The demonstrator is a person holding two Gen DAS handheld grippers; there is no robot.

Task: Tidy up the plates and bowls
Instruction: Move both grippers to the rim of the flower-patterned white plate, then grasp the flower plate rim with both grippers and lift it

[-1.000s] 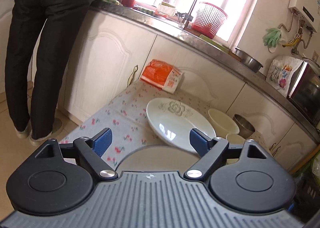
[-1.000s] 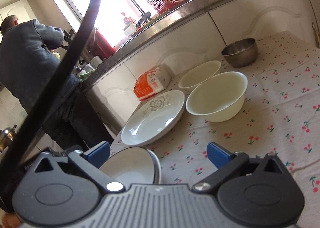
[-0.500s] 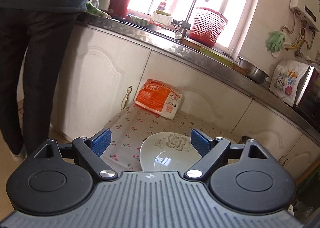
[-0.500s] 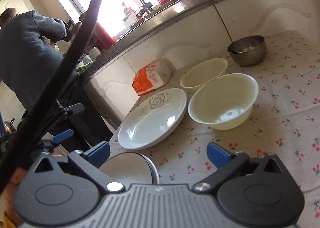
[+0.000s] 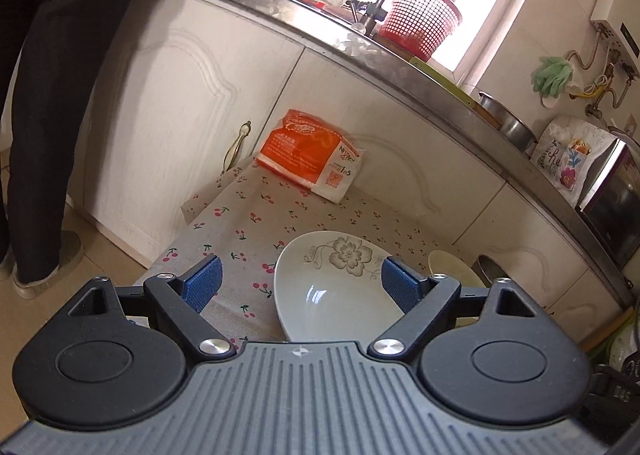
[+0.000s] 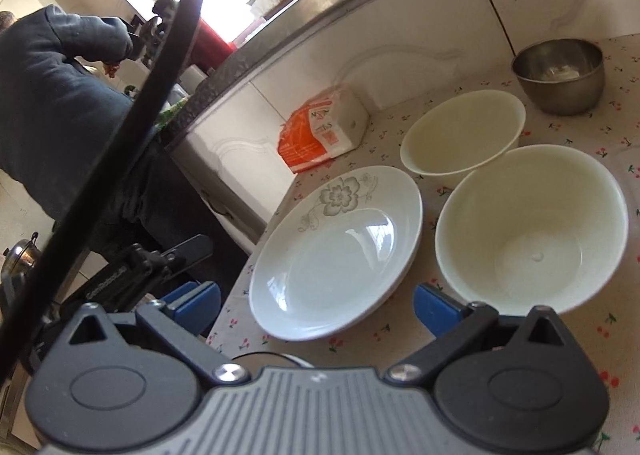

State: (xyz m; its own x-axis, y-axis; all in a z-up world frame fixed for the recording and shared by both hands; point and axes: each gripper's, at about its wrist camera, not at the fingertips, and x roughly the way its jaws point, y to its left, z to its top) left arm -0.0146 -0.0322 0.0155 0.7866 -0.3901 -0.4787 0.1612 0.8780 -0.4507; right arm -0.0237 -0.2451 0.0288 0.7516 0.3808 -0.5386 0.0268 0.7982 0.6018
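- White china with a grey flower on its rim, the plate (image 6: pixel 340 247) lies flat on the cherry-print tablecloth (image 6: pixel 580 335), near the table's left edge and short of the far edge.
- Touching its right rim, or very nearly, sits a cream bowl (image 6: pixel 532 231), upright and empty; a second cream bowl (image 6: pixel 464 135) stands just behind it, their rims meeting.
- A steel bowl (image 6: pixel 560 75) stands by itself toward the table's far right corner, close to the cabinet doors.
- An orange and white packet (image 5: pixel 312 155) leans against the cabinet front at the table's far edge, behind the plate.
- The left gripper (image 5: pixel 300 283) is spread wide with nothing between its blue pads, hanging above the near side of the plate.
- The right gripper (image 6: pixel 316 303) is likewise wide open and empty, poised over the plate's near rim.
- A pale rounded rim just under the right gripper's body may be another dish, though too little of it shows to be sure.
- A person (image 6: pixel 60 103) in dark clothes stands at the counter to the left, well apart from the table.
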